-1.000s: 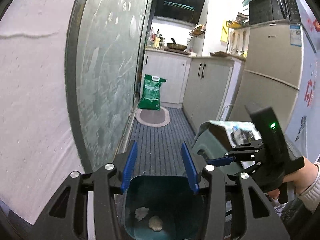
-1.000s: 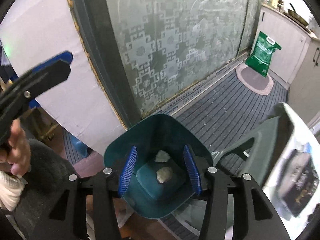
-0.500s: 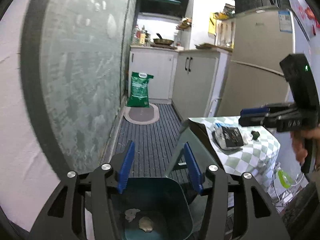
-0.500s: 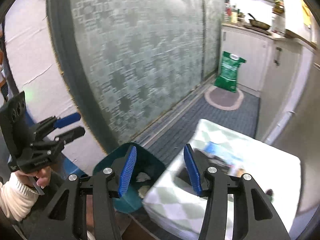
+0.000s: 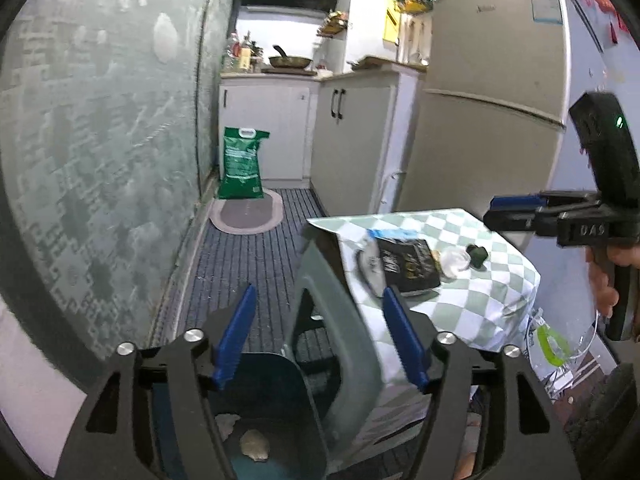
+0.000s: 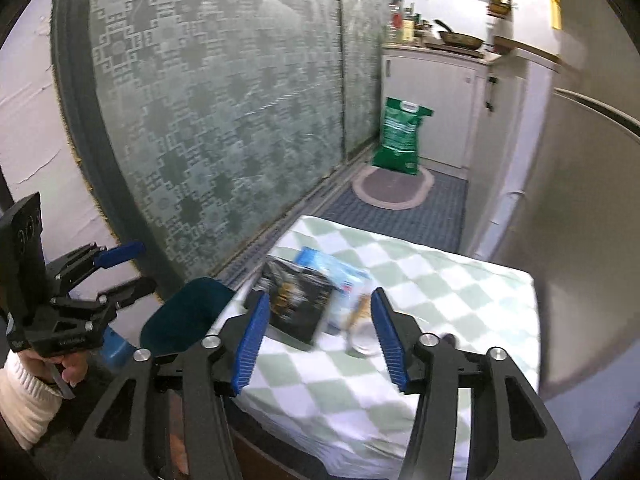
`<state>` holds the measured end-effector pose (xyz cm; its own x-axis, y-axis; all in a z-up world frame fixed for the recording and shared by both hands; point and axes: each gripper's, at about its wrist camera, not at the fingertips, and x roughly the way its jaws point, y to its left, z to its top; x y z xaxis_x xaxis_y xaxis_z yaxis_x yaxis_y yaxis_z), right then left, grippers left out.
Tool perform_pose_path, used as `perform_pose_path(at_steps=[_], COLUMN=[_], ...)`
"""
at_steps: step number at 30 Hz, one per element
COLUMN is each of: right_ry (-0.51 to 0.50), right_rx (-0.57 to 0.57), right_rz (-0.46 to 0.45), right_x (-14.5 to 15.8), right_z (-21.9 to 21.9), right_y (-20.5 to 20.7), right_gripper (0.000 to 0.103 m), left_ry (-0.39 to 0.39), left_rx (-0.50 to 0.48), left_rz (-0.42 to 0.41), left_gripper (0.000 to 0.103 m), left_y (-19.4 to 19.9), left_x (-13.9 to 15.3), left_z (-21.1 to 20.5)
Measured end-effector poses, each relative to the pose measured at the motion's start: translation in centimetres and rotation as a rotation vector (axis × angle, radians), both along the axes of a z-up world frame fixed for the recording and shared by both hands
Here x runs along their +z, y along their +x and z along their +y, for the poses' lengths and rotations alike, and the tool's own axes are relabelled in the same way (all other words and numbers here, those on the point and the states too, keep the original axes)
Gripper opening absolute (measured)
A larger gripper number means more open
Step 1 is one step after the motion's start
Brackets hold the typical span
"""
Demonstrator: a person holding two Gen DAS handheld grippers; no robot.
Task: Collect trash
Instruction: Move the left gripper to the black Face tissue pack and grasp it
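A teal trash bin (image 5: pixel 276 408) stands on the floor beside a small table with a green-checked cloth (image 6: pixel 420 280); crumpled paper (image 5: pixel 254 444) lies in its bottom. On the cloth lie a black snack bag (image 6: pixel 298 304), a blue-white wrapper (image 6: pixel 340 276) and a clear plastic cup (image 5: pixel 454 258). A dark cap (image 5: pixel 477 254) sits by the cup. My left gripper (image 5: pixel 320 336) is open and empty above the bin. My right gripper (image 6: pixel 316 344) is open and empty, hovering over the cloth just short of the bag and cup. The bin's rim (image 6: pixel 188 312) also shows in the right wrist view.
A patterned glass sliding door (image 6: pixel 224 120) runs along the left. A grey plastic stool (image 5: pixel 332 320) stands between bin and table. A fridge (image 5: pixel 480 120) and white cabinets (image 5: pixel 352 140) lie behind. A green sack (image 5: pixel 240 168) and oval mat (image 5: pixel 248 216) are on the striped floor.
My right gripper has swung from above the bin up and over the table, now facing the trash on the cloth. The left gripper has tilted up slightly and stays over the bin.
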<state>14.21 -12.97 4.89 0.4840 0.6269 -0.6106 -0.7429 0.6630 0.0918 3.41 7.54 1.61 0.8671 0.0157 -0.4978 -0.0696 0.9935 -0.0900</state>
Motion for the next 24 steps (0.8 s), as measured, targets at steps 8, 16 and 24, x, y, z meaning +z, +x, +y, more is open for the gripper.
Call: perform_pose_path(at_steps=[8,16,24], right_ry=[0.0,-0.021,-0.03], right_rx=[-0.092,-0.131,-0.13], right_rz=[0.008,0.016,0.065], right_x=[-0.7,-2.0,-4.5], right_z=[-4.0,-7.4,-9.5], right_y=[1.0,1.0,1.3], right_gripper=[0.074,0.082,0.082], left_ry=[0.067,0.12,0.203], left_rx=[-0.021,0.046,0.156], left_rz=[0.069,0.12,0.133], left_gripper=[0.095,0.096,0.096], left_y=[4.3,8.5,10.9], left_x=[-1.5,-3.1,-3.9], left_z=[-5.8,-9.3,-10.2])
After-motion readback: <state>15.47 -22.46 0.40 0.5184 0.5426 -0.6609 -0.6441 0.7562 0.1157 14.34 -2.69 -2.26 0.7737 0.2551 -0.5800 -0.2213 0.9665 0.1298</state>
